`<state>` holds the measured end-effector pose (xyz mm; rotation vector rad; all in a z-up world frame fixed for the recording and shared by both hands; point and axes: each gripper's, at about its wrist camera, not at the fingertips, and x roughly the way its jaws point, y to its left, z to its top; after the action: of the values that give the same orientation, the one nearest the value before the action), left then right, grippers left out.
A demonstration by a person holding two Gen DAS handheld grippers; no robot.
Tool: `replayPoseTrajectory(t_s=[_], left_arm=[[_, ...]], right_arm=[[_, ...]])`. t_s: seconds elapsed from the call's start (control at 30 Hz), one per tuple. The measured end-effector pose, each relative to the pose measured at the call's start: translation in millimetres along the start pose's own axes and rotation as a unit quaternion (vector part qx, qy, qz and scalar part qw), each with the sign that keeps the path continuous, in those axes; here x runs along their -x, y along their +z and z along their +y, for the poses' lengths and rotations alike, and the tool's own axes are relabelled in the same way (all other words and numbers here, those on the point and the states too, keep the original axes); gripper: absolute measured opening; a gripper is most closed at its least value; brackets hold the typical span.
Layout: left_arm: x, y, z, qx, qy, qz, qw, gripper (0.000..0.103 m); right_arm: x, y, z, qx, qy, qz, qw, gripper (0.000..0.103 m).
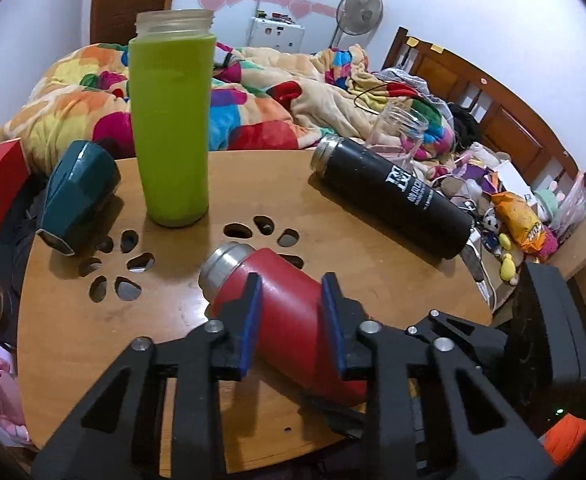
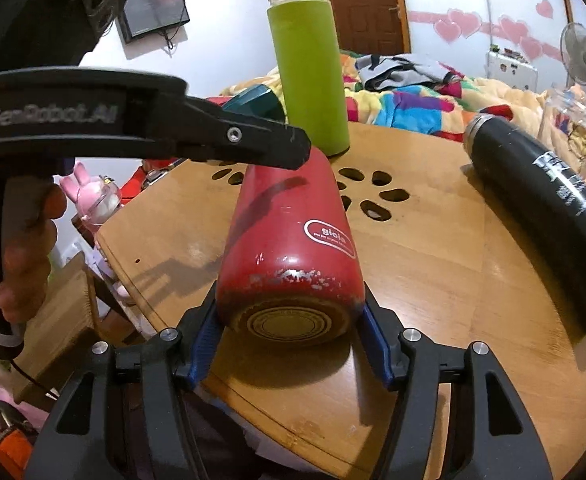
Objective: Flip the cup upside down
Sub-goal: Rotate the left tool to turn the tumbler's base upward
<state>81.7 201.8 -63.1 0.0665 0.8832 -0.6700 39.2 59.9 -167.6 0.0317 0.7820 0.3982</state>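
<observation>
A red flask [image 1: 289, 312] lies on its side on the round wooden table [image 1: 373, 248], its steel mouth toward the table's middle. My left gripper [image 1: 291, 292] is shut on its body, blue pads on both sides. In the right wrist view the red flask [image 2: 293, 232] points its scuffed base at me, and my right gripper [image 2: 291, 308] is shut around that base end. The left gripper's finger [image 2: 269, 144] rests over the flask's upper part.
A green bottle [image 1: 171, 120] stands upright at the back of the table. A black flask [image 1: 393, 196] lies on its side at the right, a clear glass [image 1: 401, 128] behind it. A teal cup [image 1: 77, 196] lies tipped at the left edge. A bed lies beyond.
</observation>
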Motion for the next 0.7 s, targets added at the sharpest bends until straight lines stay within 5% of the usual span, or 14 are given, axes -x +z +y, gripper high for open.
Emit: replayPoseTrajectory(t_s=[0.7], left_arm=[[28, 24, 2, 0.017, -0.067, -0.027, 0.9973, 0.026]], right_arm=[[51, 31, 14, 0.031, -0.046, -0.072, 0.996, 0.057]])
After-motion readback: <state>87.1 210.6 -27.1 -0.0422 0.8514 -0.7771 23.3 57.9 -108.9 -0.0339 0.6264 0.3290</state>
